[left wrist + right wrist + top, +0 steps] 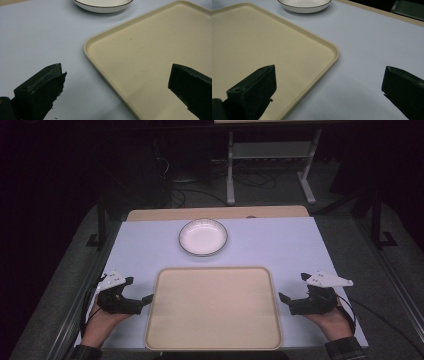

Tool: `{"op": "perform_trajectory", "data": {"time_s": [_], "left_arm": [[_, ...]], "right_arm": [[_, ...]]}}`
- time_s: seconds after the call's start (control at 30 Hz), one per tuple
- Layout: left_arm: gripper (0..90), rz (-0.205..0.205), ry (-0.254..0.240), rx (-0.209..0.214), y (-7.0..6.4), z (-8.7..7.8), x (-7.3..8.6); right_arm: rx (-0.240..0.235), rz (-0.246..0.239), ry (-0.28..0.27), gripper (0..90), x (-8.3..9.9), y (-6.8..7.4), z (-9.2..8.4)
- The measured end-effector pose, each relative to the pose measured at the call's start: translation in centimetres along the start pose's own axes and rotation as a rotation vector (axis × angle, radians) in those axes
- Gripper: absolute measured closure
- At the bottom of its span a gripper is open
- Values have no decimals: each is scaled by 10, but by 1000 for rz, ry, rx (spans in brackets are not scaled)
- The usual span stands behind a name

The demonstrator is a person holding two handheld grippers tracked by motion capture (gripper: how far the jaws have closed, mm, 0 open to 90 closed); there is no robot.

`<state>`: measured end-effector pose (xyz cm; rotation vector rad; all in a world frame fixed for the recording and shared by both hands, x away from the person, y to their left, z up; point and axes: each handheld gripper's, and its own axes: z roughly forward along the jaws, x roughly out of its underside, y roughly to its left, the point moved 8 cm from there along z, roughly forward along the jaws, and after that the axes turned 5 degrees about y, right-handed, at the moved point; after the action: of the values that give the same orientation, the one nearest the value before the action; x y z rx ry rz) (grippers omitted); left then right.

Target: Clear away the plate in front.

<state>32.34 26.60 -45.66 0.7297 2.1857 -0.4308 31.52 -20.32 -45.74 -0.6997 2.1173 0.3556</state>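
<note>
At lower left of the high view, the left claw (139, 290) is spread wide, holding nothing, just beside the tray (214, 307). At lower right, the right claw (294, 286) likewise gapes empty near the tray's other edge. The bowl (203, 237) sits on the table (280, 245) above centre.

High view overhead facing forward, gripper views low and close, all sharing tray (214, 310) and plate (203, 237).

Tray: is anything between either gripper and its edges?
Nothing visible. The left gripper and right gripper, both open, flank the tray over bare table; the white bowl sits beyond its far edge.
</note>
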Motion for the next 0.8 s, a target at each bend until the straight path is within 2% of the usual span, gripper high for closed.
{"op": "perform_trajectory", "data": {"time_s": [0.07,0.43,0.8], "left_arm": [[0,-11,-3,4,0,1,-1],[0,-2,-14,14,0,4,-10],[0,-2,-20,25,0,15,-26]], "right_arm": [[-3,4,2,0,0,0,0],[-21,5,16,0,0,0,1],[-18,1,19,0,0,1,1]]}}
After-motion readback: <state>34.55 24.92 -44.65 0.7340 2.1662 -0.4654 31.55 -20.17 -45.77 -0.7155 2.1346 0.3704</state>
